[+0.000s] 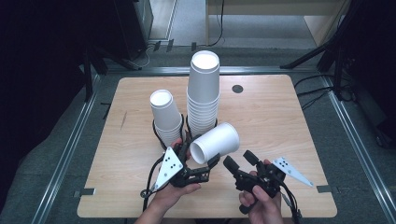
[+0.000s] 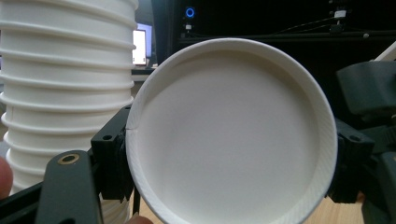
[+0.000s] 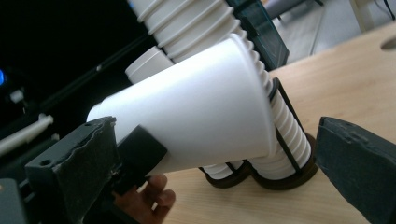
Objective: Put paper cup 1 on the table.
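Note:
A single white paper cup (image 1: pixel 215 142) hangs on its side above the wooden table (image 1: pixel 280 121). My left gripper (image 1: pixel 201 157) is shut on it, one jaw on each side of the rim. In the left gripper view the round inside of the cup (image 2: pixel 233 135) sits between my left gripper (image 2: pixel 231 161) jaws. My right gripper (image 1: pixel 239 160) is just right of the cup and stands open. In the right gripper view the cup's side wall (image 3: pixel 196 107) lies ahead of my right gripper (image 3: pixel 215 140), and its wide-apart pads (image 3: pixel 359 163) do not touch it.
Two stacks of white cups stand in black wire holders (image 3: pixel 285 172) behind the held cup: a tall stack (image 1: pixel 204 93) and a shorter stack (image 1: pixel 164 116). A dark round hole (image 1: pixel 237 88) marks the table's far side. Black stand legs (image 1: pixel 313 56) stand on the floor beyond.

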### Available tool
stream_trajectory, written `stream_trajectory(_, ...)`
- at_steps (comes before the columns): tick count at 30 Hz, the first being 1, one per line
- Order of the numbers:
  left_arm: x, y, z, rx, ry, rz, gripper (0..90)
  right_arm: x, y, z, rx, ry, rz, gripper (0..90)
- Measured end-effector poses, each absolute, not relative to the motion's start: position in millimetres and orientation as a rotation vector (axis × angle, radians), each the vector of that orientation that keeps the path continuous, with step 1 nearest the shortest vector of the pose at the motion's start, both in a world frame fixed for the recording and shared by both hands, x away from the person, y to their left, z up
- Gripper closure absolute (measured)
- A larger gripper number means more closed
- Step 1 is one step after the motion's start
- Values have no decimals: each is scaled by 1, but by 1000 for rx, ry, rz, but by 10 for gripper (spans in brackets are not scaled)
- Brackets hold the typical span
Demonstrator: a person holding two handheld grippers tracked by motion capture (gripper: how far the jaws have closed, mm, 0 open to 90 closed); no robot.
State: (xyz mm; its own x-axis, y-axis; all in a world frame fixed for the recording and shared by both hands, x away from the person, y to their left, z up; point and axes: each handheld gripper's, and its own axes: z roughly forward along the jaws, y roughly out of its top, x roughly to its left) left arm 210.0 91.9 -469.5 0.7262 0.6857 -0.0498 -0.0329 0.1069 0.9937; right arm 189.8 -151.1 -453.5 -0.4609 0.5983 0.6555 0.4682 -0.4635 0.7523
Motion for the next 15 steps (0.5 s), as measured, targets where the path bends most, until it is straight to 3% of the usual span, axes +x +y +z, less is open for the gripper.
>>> stream_trajectory(6, 212, 89, -471, 1365, 583, 585, 220, 196, -154, -456, 1869, 1443, 2147, 0)
stream_trajectory(15, 212, 87, -470, 1346, 569, 596, 219, 199, -142, -451, 2052, 1301, 2195, 0)
